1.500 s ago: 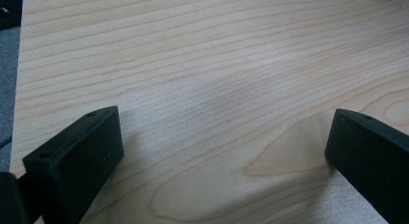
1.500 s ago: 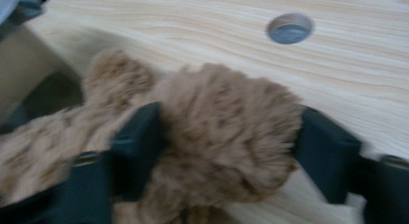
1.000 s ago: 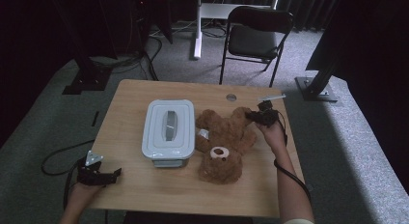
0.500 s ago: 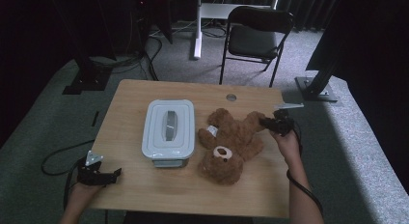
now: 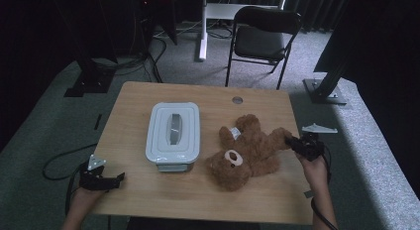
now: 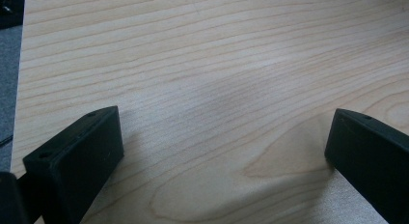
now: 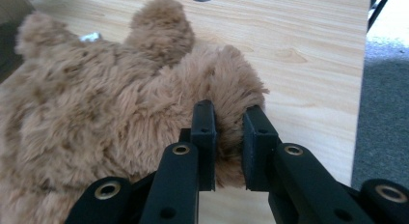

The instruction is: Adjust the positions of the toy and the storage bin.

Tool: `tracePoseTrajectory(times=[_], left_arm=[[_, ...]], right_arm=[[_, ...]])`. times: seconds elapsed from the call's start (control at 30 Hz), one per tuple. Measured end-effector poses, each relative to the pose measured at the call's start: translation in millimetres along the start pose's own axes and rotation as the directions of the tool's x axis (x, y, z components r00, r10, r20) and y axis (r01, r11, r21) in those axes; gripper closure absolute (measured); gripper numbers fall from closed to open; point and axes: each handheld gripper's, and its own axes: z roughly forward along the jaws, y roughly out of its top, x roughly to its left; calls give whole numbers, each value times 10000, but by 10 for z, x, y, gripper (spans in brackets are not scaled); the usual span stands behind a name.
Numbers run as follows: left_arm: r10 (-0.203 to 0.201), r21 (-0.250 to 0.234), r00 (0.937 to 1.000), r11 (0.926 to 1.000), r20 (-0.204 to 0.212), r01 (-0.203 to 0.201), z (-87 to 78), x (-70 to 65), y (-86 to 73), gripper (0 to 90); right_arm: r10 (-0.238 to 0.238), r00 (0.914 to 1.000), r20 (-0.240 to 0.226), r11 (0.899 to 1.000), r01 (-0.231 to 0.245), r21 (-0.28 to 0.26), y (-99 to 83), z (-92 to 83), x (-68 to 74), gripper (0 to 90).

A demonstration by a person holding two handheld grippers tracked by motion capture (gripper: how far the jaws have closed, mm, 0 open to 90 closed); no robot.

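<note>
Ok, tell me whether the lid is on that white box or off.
On. The grey-handled lid sits flat on the white box, covering its top edge to edge.

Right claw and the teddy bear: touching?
Touching. In the right gripper view, the right claw has both jaws pinching a tuft of the teddy bear's limb, fur squeezed between them.

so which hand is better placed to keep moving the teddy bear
Right. The right hand-held gripper is shut on a paw of the teddy bear near the table's right edge. The left hand-held gripper rests open at the near left corner, beyond the lidded white box.
</note>
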Motion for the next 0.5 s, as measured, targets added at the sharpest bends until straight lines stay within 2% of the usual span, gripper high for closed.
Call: tracePoseTrajectory(times=[0.13,0.37,0.5], left_arm=[[-2,4,10000,10000,-5,2,-1,0,-1,5],[15,16,10000,10000,-7,-15,-1,1,-1,5],[13,0,10000,10000,-7,-13,0,1,-1,5]], right_arm=[[132,9998,170,9999,-130,-114,-140,-162,54,787],[383,9993,-37,9989,-383,-262,-445,-414,162,794],[326,9995,-15,9991,-326,-282,-575,-550,248,795]])
